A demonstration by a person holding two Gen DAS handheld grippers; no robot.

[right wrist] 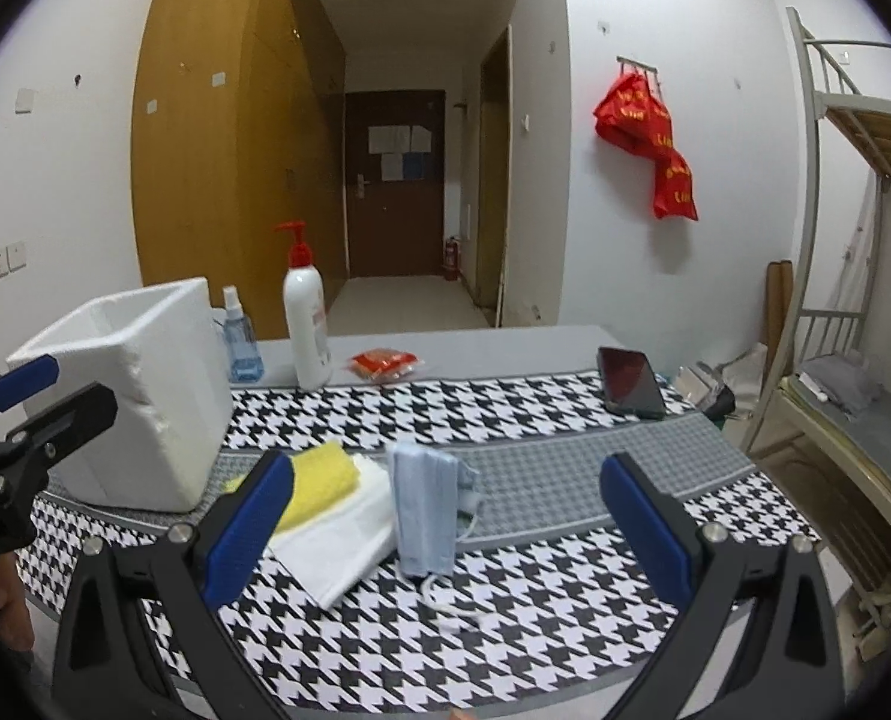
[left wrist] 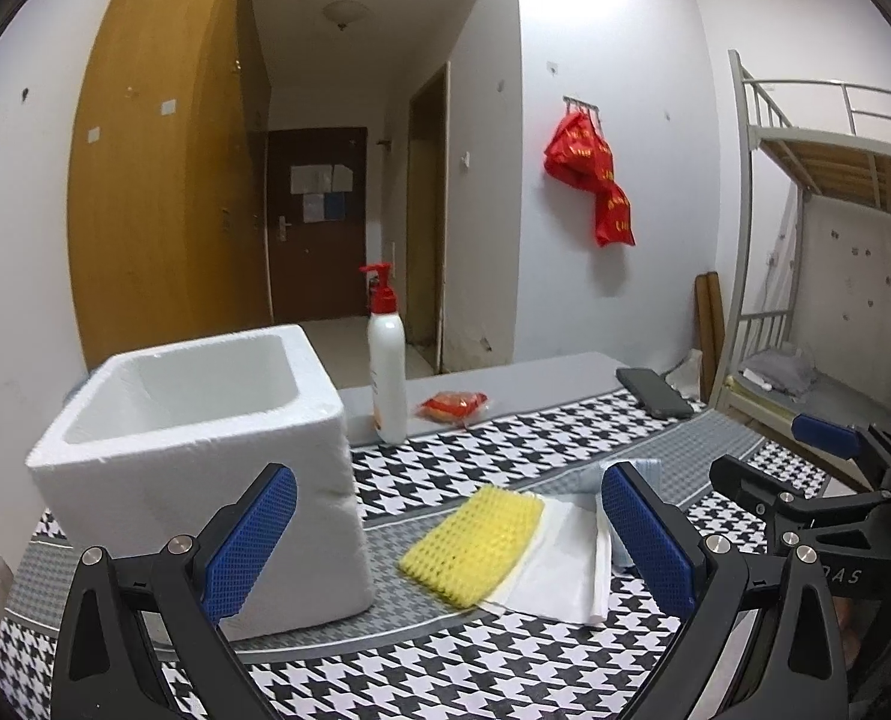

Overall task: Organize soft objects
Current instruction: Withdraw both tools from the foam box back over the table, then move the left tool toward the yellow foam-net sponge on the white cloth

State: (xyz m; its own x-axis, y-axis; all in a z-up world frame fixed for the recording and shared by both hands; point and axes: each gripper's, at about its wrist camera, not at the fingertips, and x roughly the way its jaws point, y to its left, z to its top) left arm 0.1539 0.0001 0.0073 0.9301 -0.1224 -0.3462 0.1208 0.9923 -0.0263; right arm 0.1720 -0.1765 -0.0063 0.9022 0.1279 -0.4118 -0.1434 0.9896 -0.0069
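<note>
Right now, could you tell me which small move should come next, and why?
Probably ease the right gripper forward and down around the blue face masks. Both grippers are open and empty, the masks sit between its fingers, and the foam box looks empty.

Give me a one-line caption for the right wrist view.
Open right gripper faces blue face masks, a white cloth and yellow sponge beside a foam box.

Both tongs — left, right — hover level, jaws spread wide, empty.
</note>
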